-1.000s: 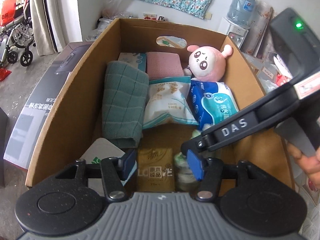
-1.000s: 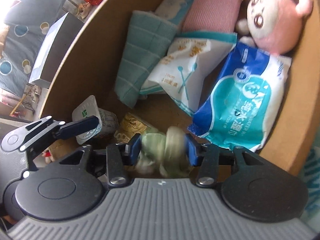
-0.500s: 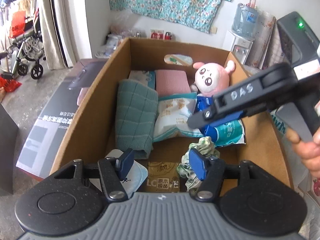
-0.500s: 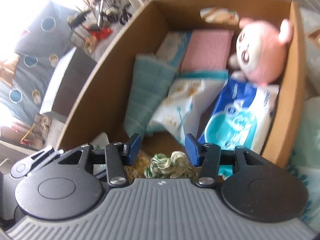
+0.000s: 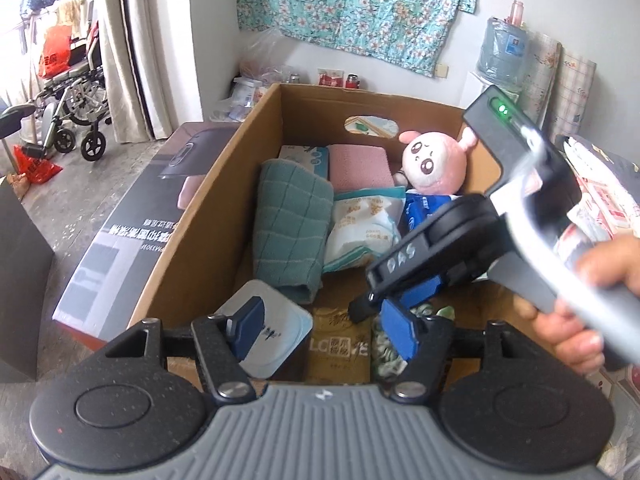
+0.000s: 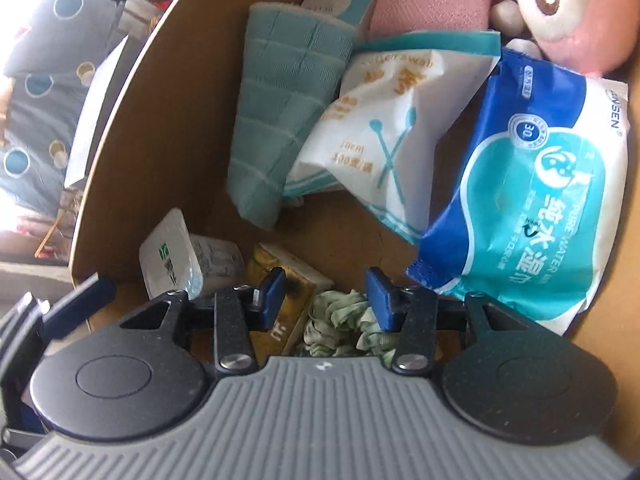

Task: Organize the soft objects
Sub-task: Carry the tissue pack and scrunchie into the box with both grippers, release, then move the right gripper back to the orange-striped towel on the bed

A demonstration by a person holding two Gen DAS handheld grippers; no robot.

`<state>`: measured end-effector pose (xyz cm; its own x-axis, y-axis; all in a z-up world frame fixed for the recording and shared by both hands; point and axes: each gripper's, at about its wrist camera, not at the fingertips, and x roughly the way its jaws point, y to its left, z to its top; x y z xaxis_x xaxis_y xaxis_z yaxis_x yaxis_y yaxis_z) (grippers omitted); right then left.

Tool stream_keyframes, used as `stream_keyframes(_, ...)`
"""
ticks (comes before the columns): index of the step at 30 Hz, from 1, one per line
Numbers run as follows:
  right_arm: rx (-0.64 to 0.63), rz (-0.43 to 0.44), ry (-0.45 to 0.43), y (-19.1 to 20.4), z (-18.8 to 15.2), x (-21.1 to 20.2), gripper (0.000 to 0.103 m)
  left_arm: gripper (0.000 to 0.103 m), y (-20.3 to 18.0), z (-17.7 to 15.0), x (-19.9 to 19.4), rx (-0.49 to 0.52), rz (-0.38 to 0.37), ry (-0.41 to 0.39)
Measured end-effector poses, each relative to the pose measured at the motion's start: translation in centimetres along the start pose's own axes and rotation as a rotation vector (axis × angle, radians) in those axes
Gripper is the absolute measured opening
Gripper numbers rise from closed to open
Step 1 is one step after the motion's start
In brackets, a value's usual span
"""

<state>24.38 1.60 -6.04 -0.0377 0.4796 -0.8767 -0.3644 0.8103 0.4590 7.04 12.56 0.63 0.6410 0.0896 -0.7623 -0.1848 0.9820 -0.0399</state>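
Inside cardboard box (image 6: 132, 128): green scrunchie (image 6: 340, 320) deposited; right gripper (image 6: 326, 296) apart, empty, just narrowing; left gripper (image 5: 324, 330) widening, empty; next, withdraw, fetch another item

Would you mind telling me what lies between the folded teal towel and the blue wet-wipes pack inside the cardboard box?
A white cotton-swab bag lies between the folded teal towel and the blue wet-wipes pack, overlapping both; the right wrist view shows it best.

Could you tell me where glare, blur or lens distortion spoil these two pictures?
Left wrist view: the right gripper's handle smears into a bright streak, while the pink plush toy stays sharp. Right wrist view: daylight washes out the top left corner, the cardboard box wall bows into a curve, and the wet wipes pack reads clearly.
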Motion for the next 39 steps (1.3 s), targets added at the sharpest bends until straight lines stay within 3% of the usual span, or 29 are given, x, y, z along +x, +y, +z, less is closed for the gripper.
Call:
stream_keyframes(7, -0.031, 0.111, -0.206, -0.5, -2.0, -8.2, 0.052, 0.071, 0.1, -0.4, -1.7, 0.012, 0.0, -0.052)
stream_keyframes(14, -0.085, 0.148, -0.452, -2.5, -9.9, -17.3, 0.069, 0.084, -3.4, -0.7, -4.1, 0.072, -0.084, -0.151)
stream_keyframes(19, -0.062, 0.053, -0.607, -5.8, -17.5, -22.6, 0.071, 0.086, -8.8, -0.9, -5.4, 0.146, -0.191, -0.192)
stream_keyframes(23, -0.016, -0.16, -0.7, -9.2, -23.5, -26.1, 0.072, 0.087, -14.6, -1.6, -5.9, 0.217, -0.302, -0.206)
stream_keyframes(26, 0.034, -0.298, -0.711, -12.3, -26.8, -27.6, 0.072, 0.087, -19.6, -2.8, -5.4, 0.29, -0.387, -0.184)
stream_keyframes(29, 0.103, -0.383, -0.692, -15.8, -29.7, -28.5, 0.072, 0.087, -24.2, -4.3, -4.6, 0.346, -0.452, -0.166)
stream_keyframes(32, 0.16, -0.424, -0.661, -19.4, -31.0, -28.2, 0.072, 0.087, -28.3, -5.7, -3.1, 0.389, -0.502, -0.142)
stream_keyframes(39, 0.226, -0.449, -0.572, -26.2, -31.7, -25.3, 0.072, 0.084, -34.9, -9.7, 1.4, 0.505, -0.507, -0.029)
